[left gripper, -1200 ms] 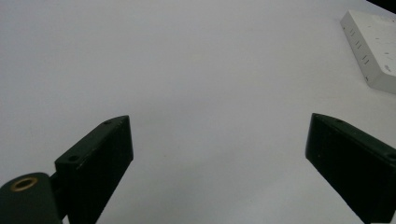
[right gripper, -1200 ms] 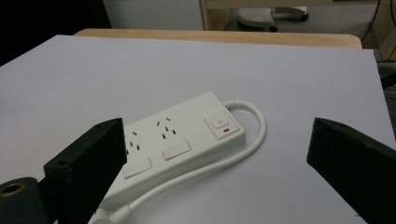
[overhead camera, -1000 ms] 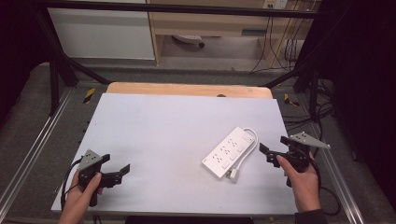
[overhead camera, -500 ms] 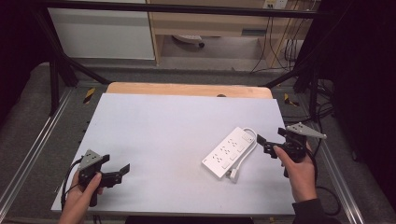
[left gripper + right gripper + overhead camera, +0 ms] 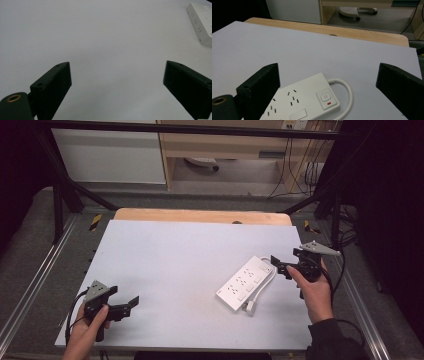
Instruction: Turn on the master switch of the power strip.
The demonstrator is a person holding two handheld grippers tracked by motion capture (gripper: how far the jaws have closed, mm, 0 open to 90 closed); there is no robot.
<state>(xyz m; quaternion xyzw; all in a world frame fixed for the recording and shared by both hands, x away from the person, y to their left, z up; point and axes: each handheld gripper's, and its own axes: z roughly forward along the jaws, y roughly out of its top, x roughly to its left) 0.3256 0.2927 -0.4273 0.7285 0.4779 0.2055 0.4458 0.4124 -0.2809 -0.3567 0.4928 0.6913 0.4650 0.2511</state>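
Power strip [image 5: 246,283] laid diagonally on right half of table [image 5: 165,250], untouched. Left gripper [image 5: 131,303] held spread wide near front edge. Right gripper [image 5: 278,263] spread wide, just beside switch end. Cord [image 5: 260,290] could be snagged, strip dragged askew.

Power strip [image 5: 201,23] cut by frame edge

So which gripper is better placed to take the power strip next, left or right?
Probably the right gripper: it hovers open beside the power strip, at its switch end, and the right gripper view looks down on the strip between the jaws. The left gripper, also open, sits far off at the table's near left corner.
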